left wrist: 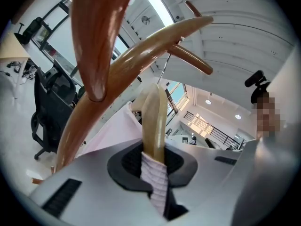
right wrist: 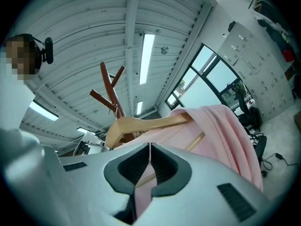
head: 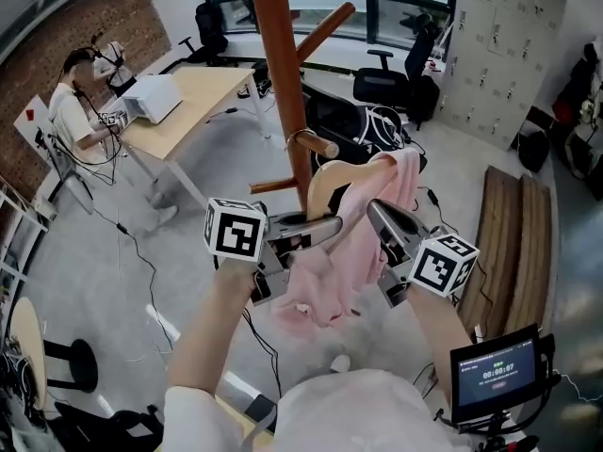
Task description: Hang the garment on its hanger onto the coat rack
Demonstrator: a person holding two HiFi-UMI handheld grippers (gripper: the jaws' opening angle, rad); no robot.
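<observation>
With left gripper (left wrist: 153,158) fingers clenched on the hanger (left wrist: 154,119) and right gripper (right wrist: 149,164) fingers pinching the garment (right wrist: 221,126), pulling apart could drag it off short of the coat rack (head: 283,83).

The person wears a white short-sleeved top (head: 344,411). The left gripper (head: 325,226) and right gripper (head: 379,217) have smooth silver-grey shells with black pads (right wrist: 134,166) inside the jaws. Each carries a white cube (head: 236,229) printed with black square markers.
</observation>
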